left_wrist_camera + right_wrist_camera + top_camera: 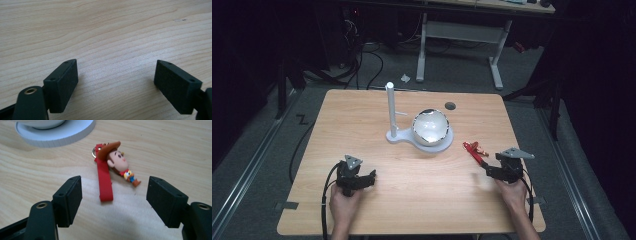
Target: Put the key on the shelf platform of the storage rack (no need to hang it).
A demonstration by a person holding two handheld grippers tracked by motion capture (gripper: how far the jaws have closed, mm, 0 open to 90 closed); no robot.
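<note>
A keychain with a red strap and a small cowboy figure lies flat on the wooden table. In the high view the keychain sits right of centre. My right gripper is open, its jaws wide apart just short of the strap's end; from above, the right gripper rests just below the keychain. My left gripper is open over bare wood, and in the high view the left gripper is at the front left.
A white stand with an upright post and a round base carries a shiny bowl at the table's middle. A dark round hole marks the far side. Another desk and cables stand on the floor behind.
</note>
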